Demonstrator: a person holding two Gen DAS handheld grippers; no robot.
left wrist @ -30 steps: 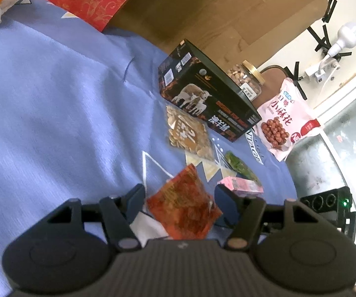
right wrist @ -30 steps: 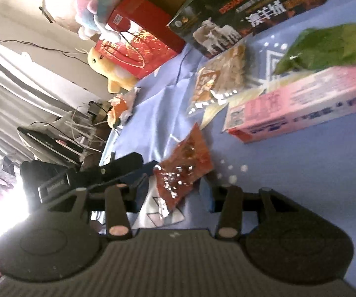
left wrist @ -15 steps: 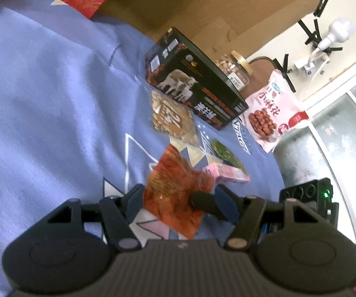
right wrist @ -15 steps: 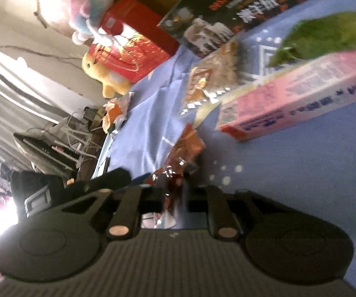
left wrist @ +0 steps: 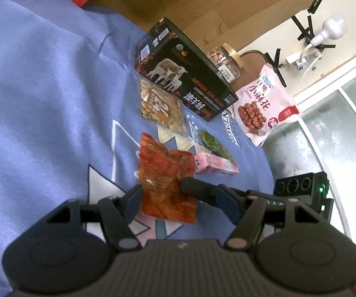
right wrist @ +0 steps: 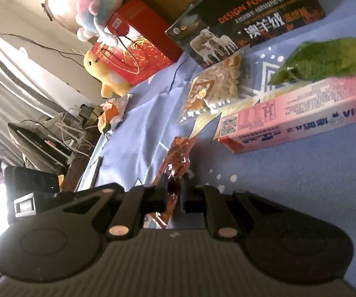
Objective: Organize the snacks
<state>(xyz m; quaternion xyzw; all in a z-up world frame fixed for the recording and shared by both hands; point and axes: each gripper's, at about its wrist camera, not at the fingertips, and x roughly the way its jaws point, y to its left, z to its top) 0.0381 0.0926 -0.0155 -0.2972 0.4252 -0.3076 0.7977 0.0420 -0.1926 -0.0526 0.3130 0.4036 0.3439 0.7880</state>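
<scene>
I am pinching the red snack packet (right wrist: pixel 175 163) in my right gripper (right wrist: pixel 173 193), fingers pressed together on its lower edge, so the pick-up step is in hand. My left gripper (left wrist: pixel 178 198) is standing spread around the same packet (left wrist: pixel 165 173), and I am reading it as not gripping, though the packet is hiding part of the near finger. At one o'clock from the packet, the pink carton (left wrist: pixel 215 165) is lying just beside it with the green packet (left wrist: pixel 212 143) behind. At twelve o'clock the nut packet (left wrist: pixel 160 109) is lying flat on the blue cloth (left wrist: pixel 42 86), and the black box (left wrist: pixel 185 74) is sitting beyond it. Next I am expecting to lift clear of the left fingers and carry the packet toward that row, keeping it off the carton.
</scene>
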